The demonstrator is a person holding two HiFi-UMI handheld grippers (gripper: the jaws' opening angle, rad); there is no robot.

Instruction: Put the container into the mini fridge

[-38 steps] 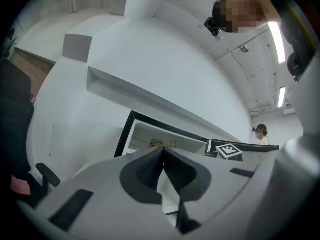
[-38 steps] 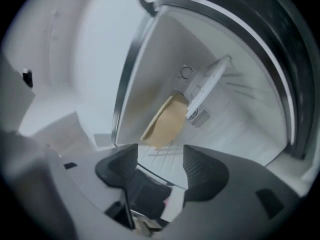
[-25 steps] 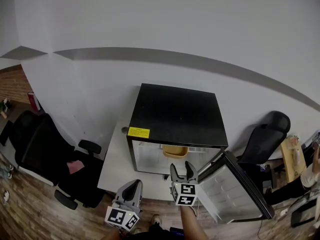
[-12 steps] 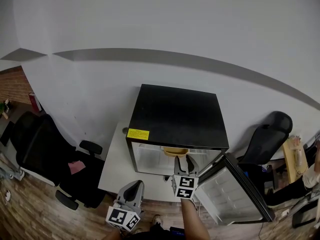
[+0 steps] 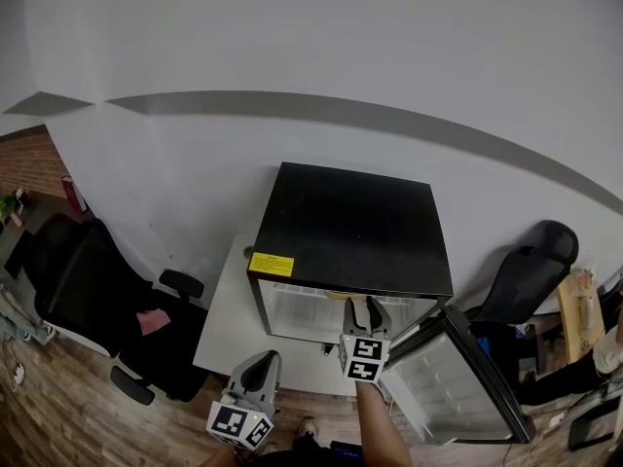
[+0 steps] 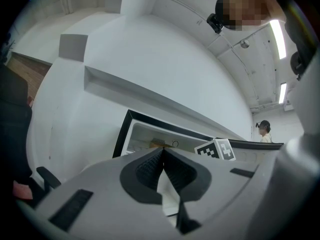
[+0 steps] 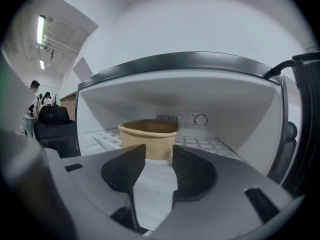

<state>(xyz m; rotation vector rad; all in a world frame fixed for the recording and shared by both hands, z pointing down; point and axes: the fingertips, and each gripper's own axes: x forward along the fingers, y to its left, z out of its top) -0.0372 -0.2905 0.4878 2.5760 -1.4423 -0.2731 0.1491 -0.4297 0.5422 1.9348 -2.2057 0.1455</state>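
Container [image 7: 148,136] sits on the mini fridge [image 5: 346,224] shelf, so the job looks done! Right tongs [image 7: 159,152], just narrowing, stand apart with nothing between them, container at their twelve o'clock. Left tongs [image 6: 162,153] pressed together, empty. Door [image 5: 458,377] hangs open.

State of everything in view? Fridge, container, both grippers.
mini fridge, door swung wide open.
container, upright on the shelf inside, no lid, ungripped.
left gripper, shut, empty.
right gripper, open; jaws have just been closing, nothing between them, container beyond the tips.
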